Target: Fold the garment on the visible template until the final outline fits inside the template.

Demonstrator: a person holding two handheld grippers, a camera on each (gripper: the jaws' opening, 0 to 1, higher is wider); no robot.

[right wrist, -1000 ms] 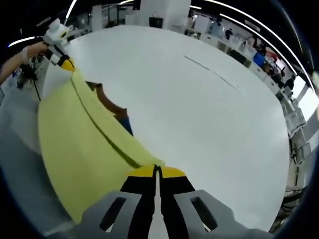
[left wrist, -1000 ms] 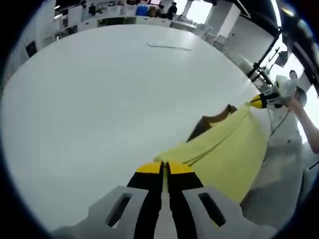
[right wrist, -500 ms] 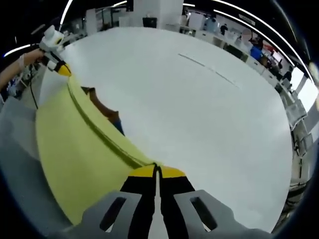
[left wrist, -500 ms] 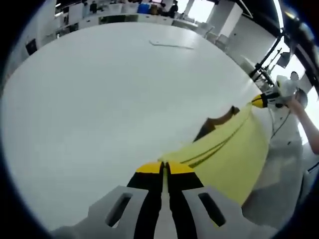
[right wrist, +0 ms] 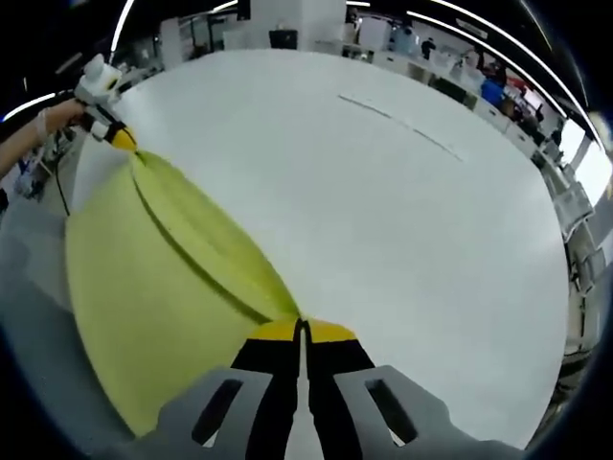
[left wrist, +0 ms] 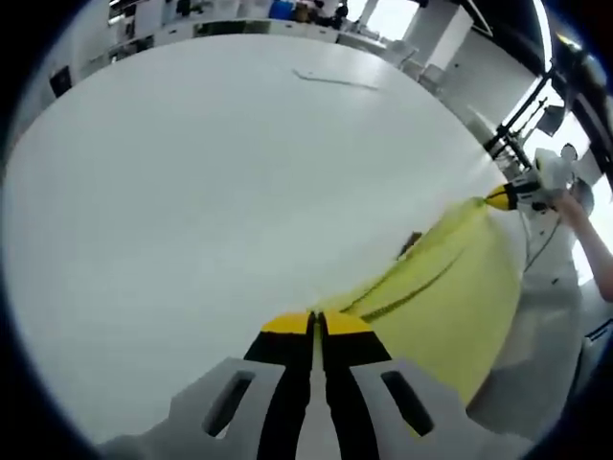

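Brown patch hidden; one garment (right wrist: 153, 278), two claws

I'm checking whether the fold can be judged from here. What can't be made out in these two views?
- Left gripper view: the brown patch is nearly hidden behind the yellow garment.
- Right gripper view: the garment's lower edge is cut off by the right tongs.
- Both views: the thin line on the white table is too small to identify.

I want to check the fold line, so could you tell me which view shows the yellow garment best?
The right gripper view: the yellow garment spreads wide there, its crease running between both grippers. The left gripper view shows a narrower, blurrier strip.
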